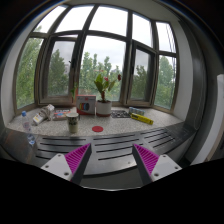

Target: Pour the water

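Observation:
My gripper (112, 160) is open and empty, its magenta pads (76, 157) wide apart. It is held back from a grey window sill (120, 128). On the sill, beyond the fingers, stand a small cup or jar (72, 122) and a flat red round disc (97, 128) just right of it. A clear plastic bottle (27, 126) stands at the sill's left end. Nothing is between the fingers.
A plant in a white pot (104, 104) stands at the back of the sill beside a small box (87, 103). A yellow object (142, 118) lies to the right. A slatted grey panel (112, 146) runs below the sill. Bay windows (100, 60) rise behind.

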`<state>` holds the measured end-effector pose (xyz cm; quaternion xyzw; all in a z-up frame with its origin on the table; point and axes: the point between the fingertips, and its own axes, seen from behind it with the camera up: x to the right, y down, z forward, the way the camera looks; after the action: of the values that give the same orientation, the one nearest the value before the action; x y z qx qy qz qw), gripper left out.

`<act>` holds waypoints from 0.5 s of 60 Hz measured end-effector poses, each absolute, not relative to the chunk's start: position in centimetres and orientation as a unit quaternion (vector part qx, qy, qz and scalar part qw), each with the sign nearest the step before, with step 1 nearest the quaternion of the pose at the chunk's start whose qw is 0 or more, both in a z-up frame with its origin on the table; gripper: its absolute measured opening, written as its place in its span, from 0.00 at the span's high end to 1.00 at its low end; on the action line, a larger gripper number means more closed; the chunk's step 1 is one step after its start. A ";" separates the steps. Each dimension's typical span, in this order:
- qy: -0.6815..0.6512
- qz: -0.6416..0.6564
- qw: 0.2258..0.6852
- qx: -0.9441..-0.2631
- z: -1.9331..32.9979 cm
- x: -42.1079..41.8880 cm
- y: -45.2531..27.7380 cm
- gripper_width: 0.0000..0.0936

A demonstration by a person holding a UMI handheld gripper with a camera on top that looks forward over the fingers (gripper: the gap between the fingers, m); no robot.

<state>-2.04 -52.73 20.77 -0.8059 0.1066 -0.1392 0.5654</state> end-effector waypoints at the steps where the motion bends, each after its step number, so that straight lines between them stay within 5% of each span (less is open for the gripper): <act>1: 0.107 -0.140 0.565 -0.806 20.7 -2.0 -52.8 0.10; 14: 0.101 -0.149 0.548 -0.817 17.6 -3.2 -53.3 0.10; 30: 0.076 -0.112 0.510 -0.849 7.0 -12.6 -54.5 0.10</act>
<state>-12.57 -54.49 7.04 -0.8493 0.0759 -0.1115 0.5103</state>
